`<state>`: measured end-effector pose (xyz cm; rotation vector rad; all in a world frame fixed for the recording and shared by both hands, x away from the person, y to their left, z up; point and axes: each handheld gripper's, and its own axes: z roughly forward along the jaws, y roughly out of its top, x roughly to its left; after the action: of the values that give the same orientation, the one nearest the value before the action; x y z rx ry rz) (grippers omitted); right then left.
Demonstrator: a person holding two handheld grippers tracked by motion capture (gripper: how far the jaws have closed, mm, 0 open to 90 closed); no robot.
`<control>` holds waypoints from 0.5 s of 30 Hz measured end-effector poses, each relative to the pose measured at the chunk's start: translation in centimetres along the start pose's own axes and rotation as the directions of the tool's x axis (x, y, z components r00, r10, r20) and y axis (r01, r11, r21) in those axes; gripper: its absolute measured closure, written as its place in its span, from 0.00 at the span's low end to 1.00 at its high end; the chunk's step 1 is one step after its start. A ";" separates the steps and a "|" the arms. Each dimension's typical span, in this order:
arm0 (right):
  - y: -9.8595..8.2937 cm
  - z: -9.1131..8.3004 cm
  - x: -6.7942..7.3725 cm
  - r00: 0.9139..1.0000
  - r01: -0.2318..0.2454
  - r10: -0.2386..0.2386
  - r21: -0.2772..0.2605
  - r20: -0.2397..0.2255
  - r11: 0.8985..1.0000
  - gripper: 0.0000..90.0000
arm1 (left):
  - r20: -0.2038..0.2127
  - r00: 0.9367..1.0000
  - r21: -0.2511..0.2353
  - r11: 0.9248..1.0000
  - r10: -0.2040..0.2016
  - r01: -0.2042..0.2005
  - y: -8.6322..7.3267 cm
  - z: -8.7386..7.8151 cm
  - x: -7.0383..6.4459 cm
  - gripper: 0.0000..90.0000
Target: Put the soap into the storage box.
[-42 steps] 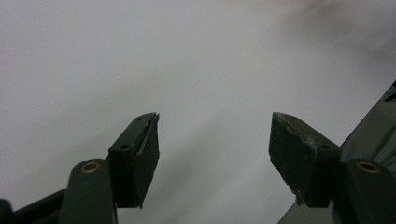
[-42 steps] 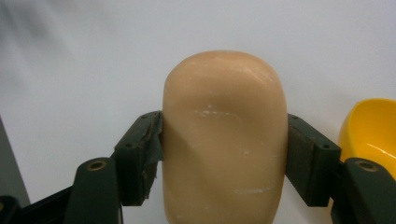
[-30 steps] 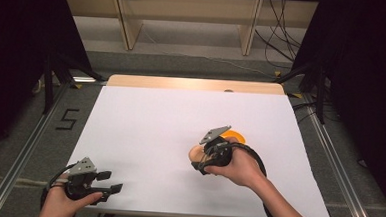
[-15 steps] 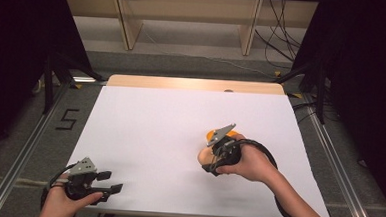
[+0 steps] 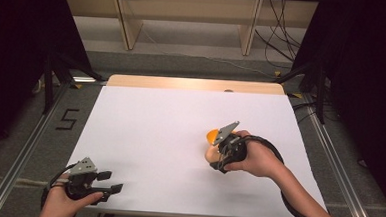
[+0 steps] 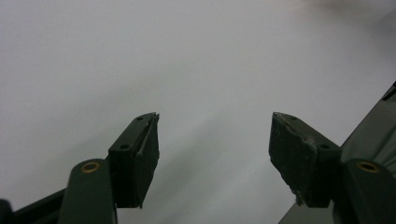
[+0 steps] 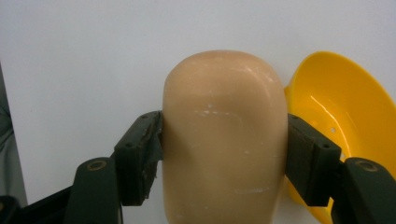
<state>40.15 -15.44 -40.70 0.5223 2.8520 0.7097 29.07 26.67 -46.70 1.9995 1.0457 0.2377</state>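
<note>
A white table fills the middle of the high view, grey floor and wooden shelving behind it. Right of centre, the right gripper clamps a smooth, rounded beige object, a yellow bowl just beside it. At lower left, the left gripper is spread open, holding nothing.

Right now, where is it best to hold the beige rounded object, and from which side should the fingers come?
Probably across the middle of the beige rounded object, one finger on each long flat-ish side, as the right gripper does. Its domed end gives less hold. Come from the side away from the yellow bowl, which lies close beside it.
</note>
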 end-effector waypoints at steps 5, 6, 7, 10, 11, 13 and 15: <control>-0.1 -0.2 -0.6 1.000 0.015 -0.015 0.021 0.003 1.000 0.39 | 0.001 1.000 -0.001 1.000 -0.002 0.002 0.0 0.0 0.0 0.37; -0.1 -0.2 -0.7 1.000 0.019 -0.019 0.027 0.006 0.999 0.39 | 0.000 1.000 -0.001 1.000 -0.002 0.002 0.0 0.0 0.0 0.37; -0.1 -0.3 -1.0 0.999 0.034 -0.034 0.028 0.006 0.999 0.39 | 0.000 1.000 -0.001 1.000 -0.002 0.002 0.0 0.0 0.0 0.37; -0.2 -0.4 -1.3 0.999 0.043 -0.043 0.033 0.007 0.999 0.39 | 0.000 1.000 -0.001 1.000 -0.002 0.002 0.0 0.0 0.0 0.37; -0.2 -0.5 -1.4 1.000 0.026 -0.027 0.043 0.012 0.999 0.39 | 0.000 1.000 0.009 1.000 0.008 -0.008 0.0 -0.1 0.1 0.37; -0.2 -0.5 -1.6 0.999 0.048 -0.049 0.044 0.009 0.998 0.39 | -0.002 1.000 0.010 1.000 0.008 -0.008 0.0 -0.1 0.1 0.37; -0.3 -0.5 -1.7 0.999 0.041 -0.041 0.056 0.010 0.998 0.39 | -0.002 1.000 0.010 1.000 0.008 -0.008 0.0 -0.1 0.1 0.37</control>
<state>41.48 -16.51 -40.25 0.4727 2.8706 0.6199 29.11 26.80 -46.68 2.0134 1.0425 0.2390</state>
